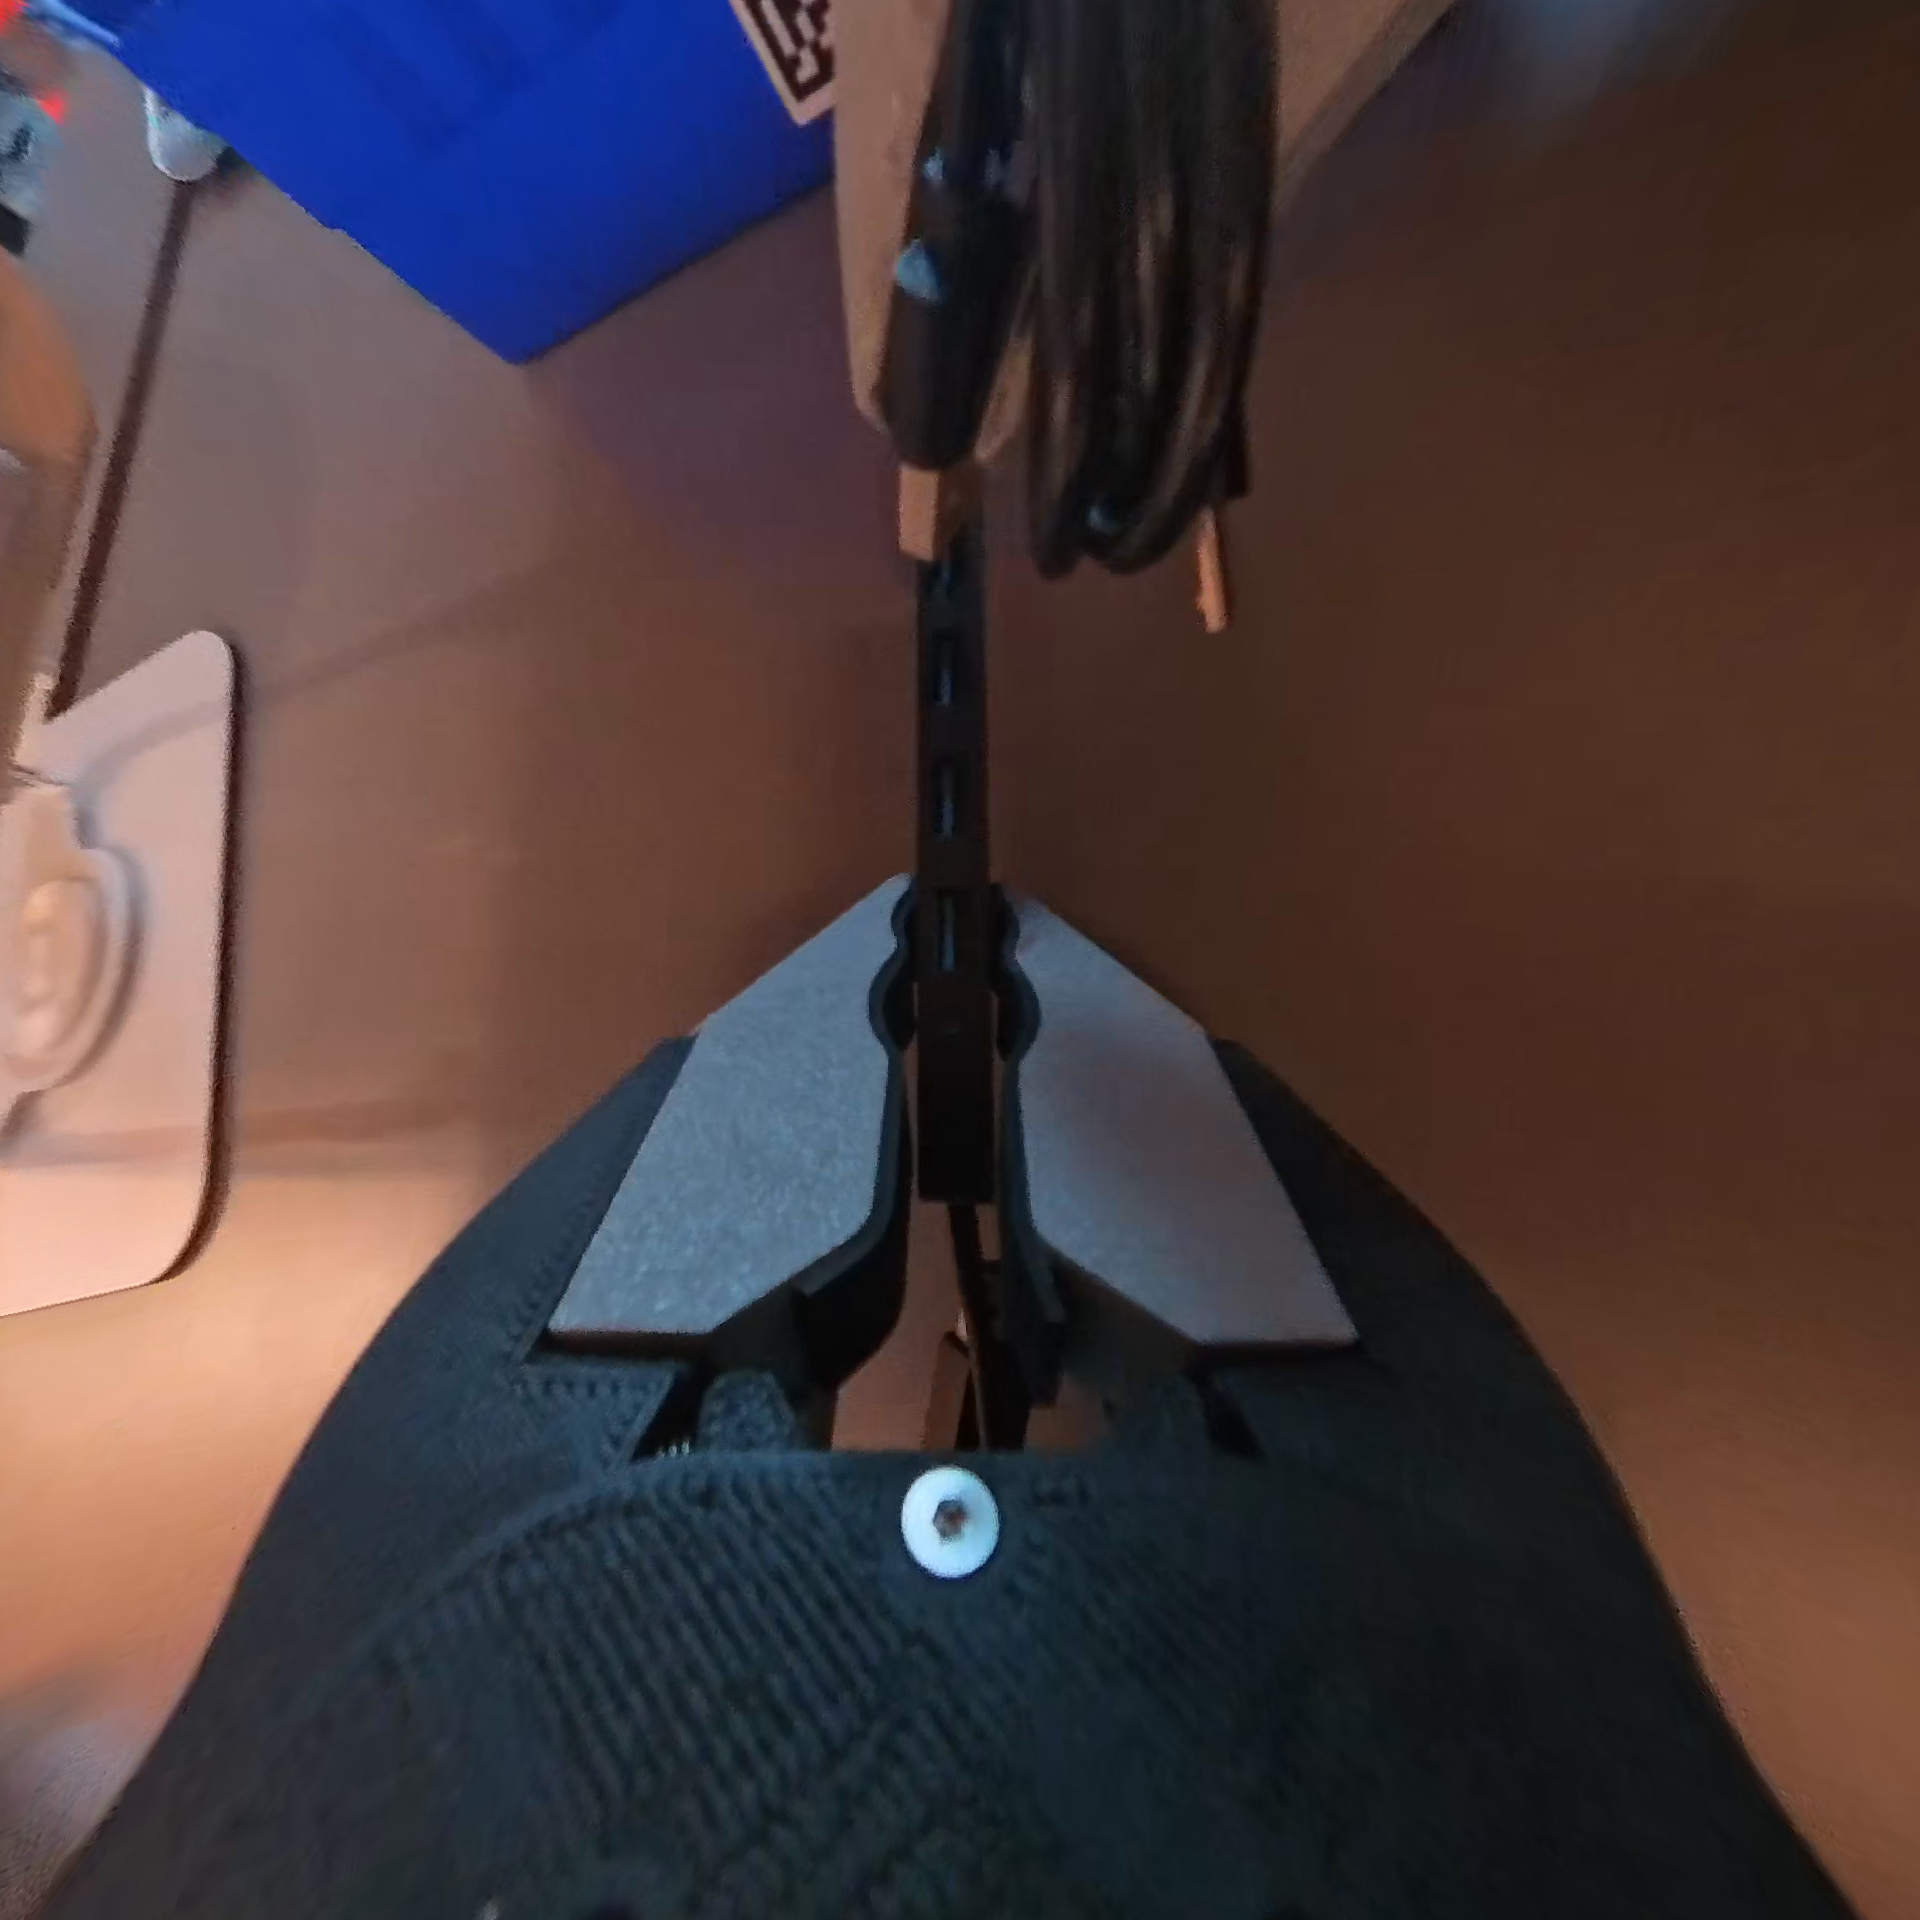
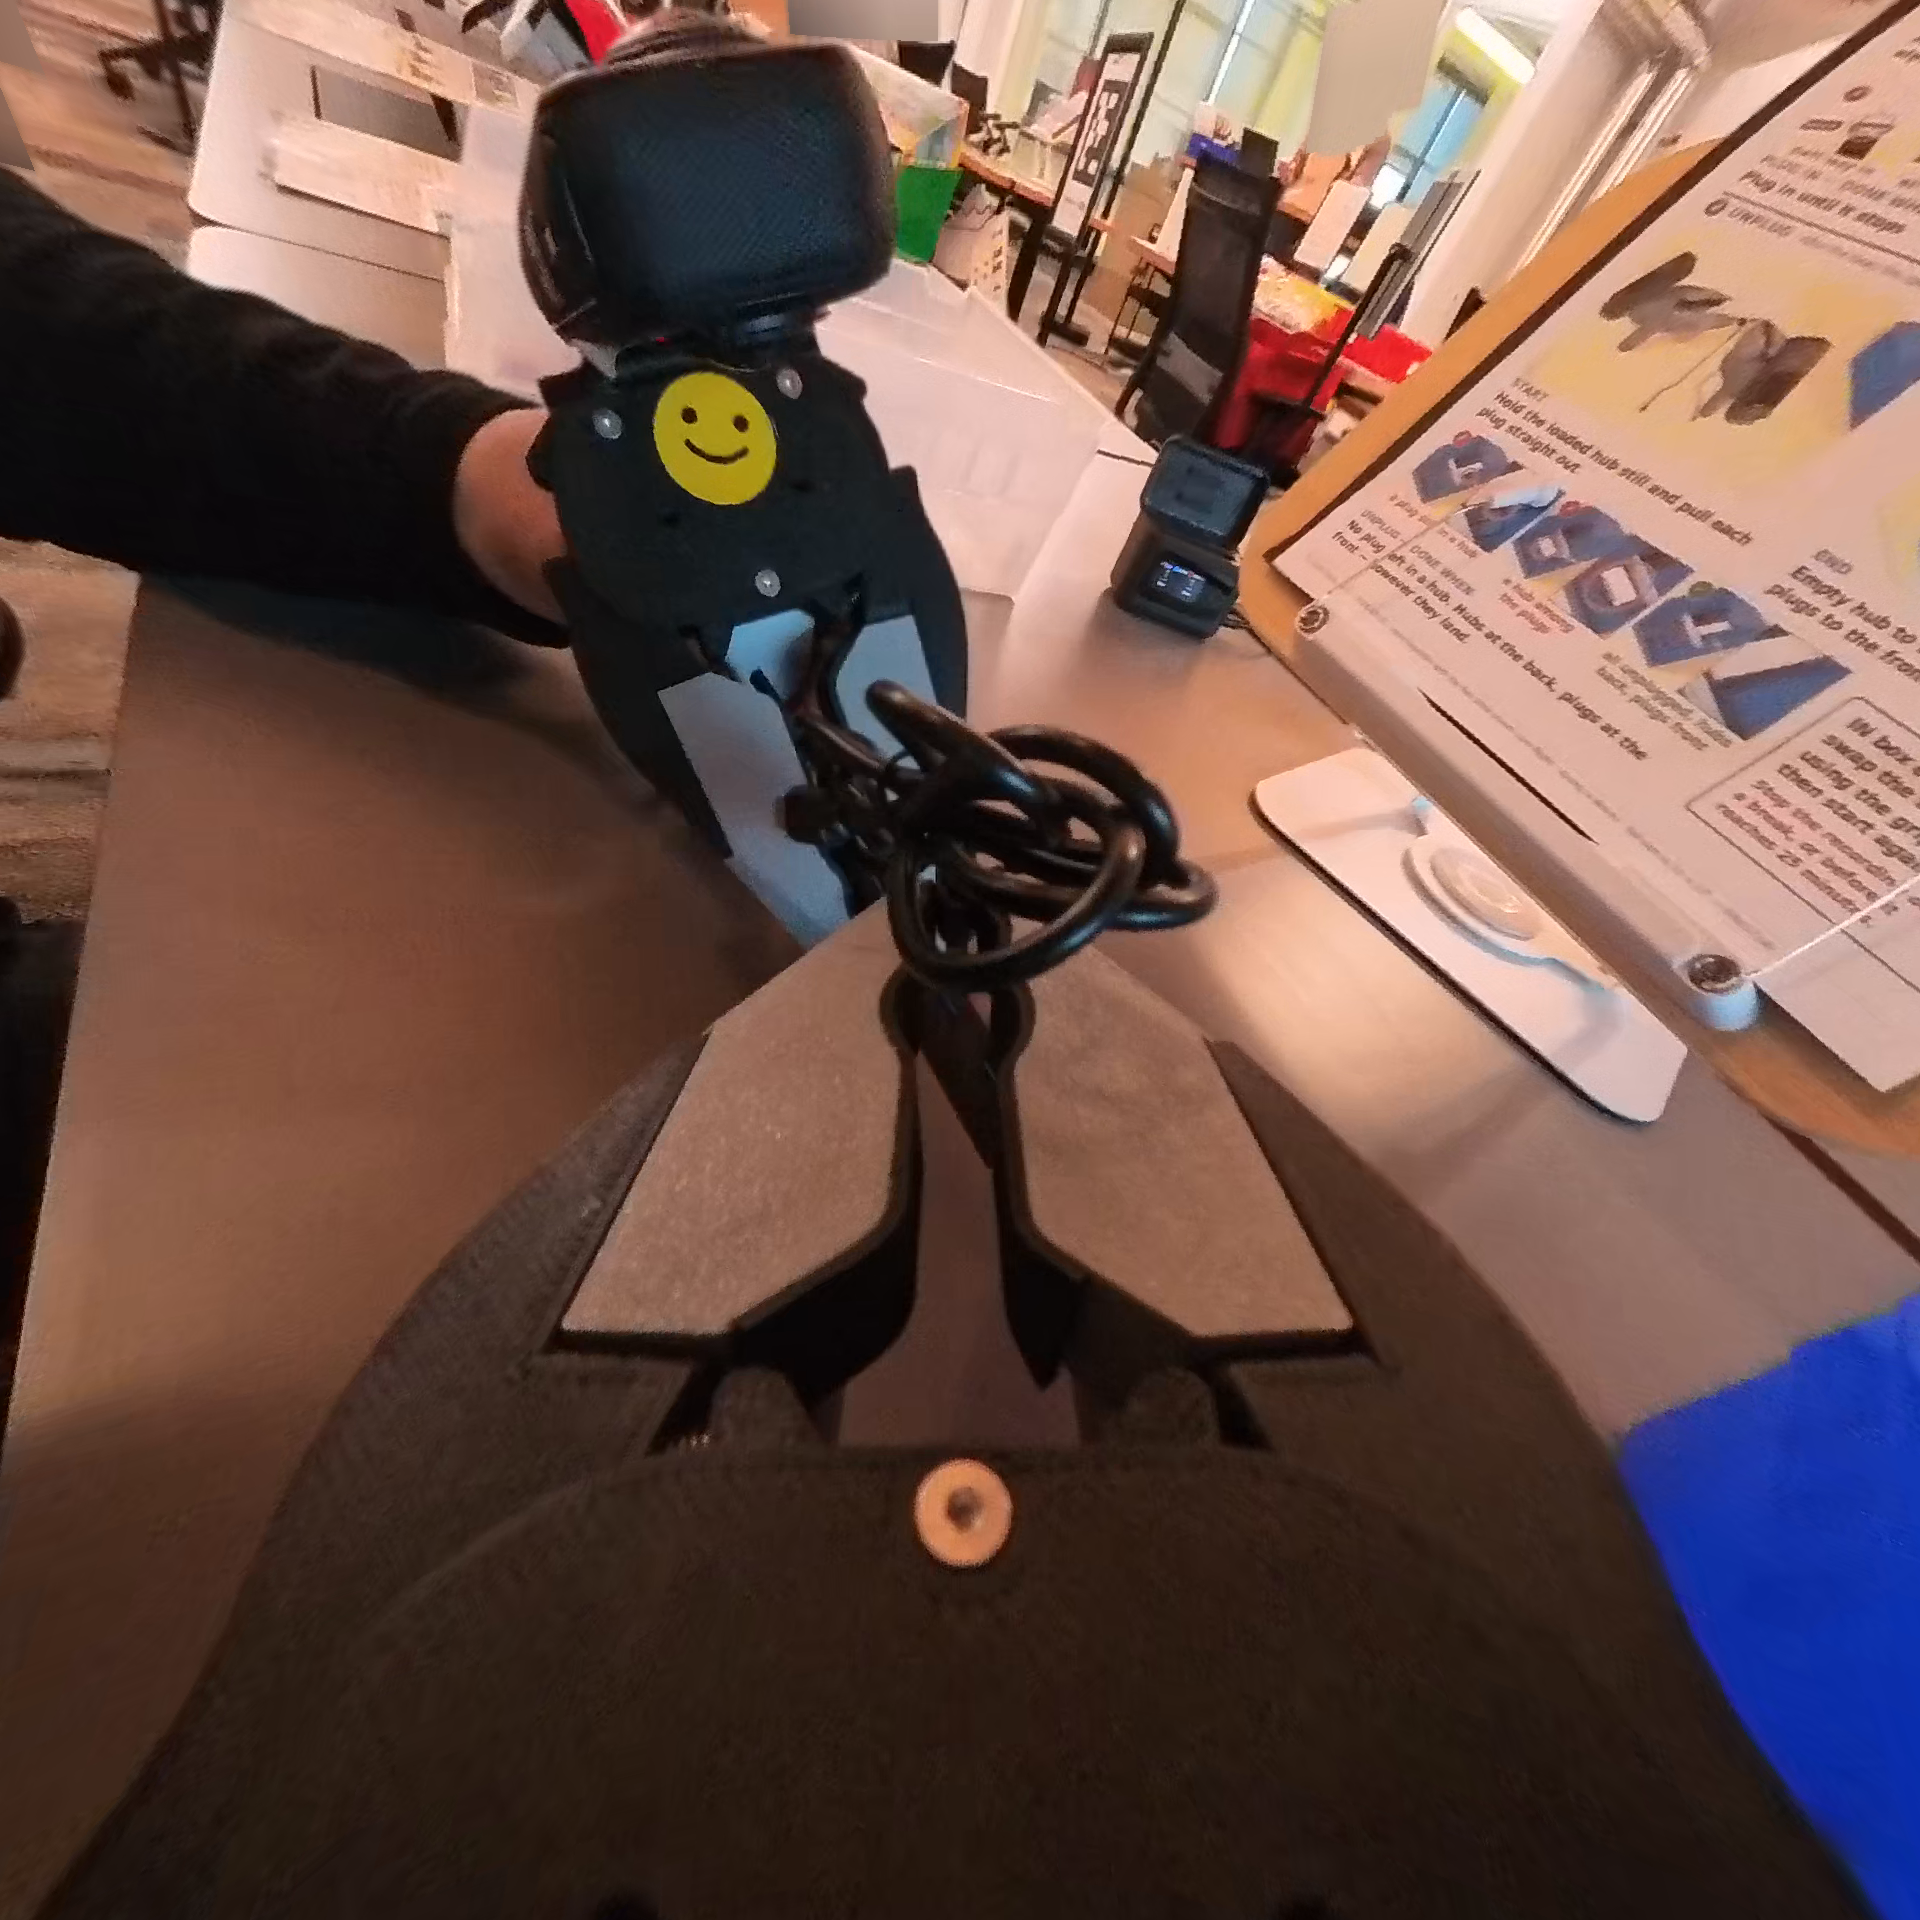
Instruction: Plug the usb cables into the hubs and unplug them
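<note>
Left gripper (image 1: 951, 935), jaws clamped on a slim black USB hub (image 1: 951, 748) held edge-on above the brown table (image 1: 1558, 935). Right gripper (image 2: 956, 1013), jaws closed on a plug whose coiled black cable (image 2: 1029, 842) hangs between the grippers. A blue box (image 1: 499, 156) and instruction board (image 2: 1662, 540) flank the workspace.

The left wrist view is dim and warm-toned; the desk (image 1: 1507, 727) reads as flat brown with soft shade. The cables (image 1: 1132, 312) at the top are smeared by blur, while the gripper (image 1: 951, 935) is sharper. The right wrist view is brighter, with daylight from windows (image 2: 1247, 62) at the back that wash out. Fisheye bending curves the sheet (image 2: 1662, 520) at the right edge, and the blue box (image 2: 1797, 1558) is blurred.
</note>
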Available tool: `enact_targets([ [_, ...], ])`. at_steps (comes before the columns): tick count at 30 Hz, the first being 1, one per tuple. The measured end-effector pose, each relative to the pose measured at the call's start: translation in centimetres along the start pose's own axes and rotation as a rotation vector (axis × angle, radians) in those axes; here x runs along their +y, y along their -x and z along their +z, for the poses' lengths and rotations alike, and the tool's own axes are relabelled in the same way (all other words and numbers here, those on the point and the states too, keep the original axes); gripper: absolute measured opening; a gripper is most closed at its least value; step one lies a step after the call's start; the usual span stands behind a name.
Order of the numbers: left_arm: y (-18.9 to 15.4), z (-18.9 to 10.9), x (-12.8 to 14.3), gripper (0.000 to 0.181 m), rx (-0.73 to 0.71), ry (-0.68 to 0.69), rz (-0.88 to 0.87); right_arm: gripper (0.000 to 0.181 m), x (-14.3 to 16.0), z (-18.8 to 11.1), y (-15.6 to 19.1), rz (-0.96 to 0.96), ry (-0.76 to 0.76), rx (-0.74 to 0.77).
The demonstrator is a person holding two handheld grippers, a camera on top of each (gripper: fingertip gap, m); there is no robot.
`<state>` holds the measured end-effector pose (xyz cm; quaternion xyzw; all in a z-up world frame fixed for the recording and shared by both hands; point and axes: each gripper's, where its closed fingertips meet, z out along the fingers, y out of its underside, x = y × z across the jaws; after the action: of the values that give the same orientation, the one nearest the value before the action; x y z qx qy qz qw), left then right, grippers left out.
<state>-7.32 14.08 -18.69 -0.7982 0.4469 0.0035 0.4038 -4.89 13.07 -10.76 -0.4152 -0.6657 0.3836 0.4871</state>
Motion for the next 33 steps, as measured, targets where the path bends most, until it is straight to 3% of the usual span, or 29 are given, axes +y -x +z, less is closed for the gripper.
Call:
enact_targets([
  [3,-0.5,-0.1,-0.1,0.008,0.06,-0.012,-0.05,0.004,0.0,1.0,0.6,0.069,0.033,-0.103],
  [8,-1.7,-0.4,-0.6,0.009,0.183,-0.035,-0.14,0.004,1.0,2.9,-0.1,0.412,0.112,-0.252],
  [11,-1.7,-0.4,-0.3,0.009,0.219,-0.021,-0.194,0.004,0.4,3.3,0.6,0.498,0.148,-0.376],
  [19,-1.8,-0.8,0.3,0.008,0.306,-0.012,-0.295,0.004,1.2,5.1,2.5,0.271,0.336,-0.439],
  [22,-2.3,-0.9,0.2,0.008,0.341,-0.018,-0.291,0.005,1.1,5.2,2.7,0.164,0.317,-0.509],
  [30,-4.1,-1.2,0.3,0.009,0.462,-0.007,-0.261,0.005,1.6,4.8,4.2,0.115,0.237,-0.693],
  [33,-3.9,-1.1,0.4,0.008,0.427,0.003,-0.233,0.006,1.6,4.9,4.2,0.119,0.211,-0.702],
])
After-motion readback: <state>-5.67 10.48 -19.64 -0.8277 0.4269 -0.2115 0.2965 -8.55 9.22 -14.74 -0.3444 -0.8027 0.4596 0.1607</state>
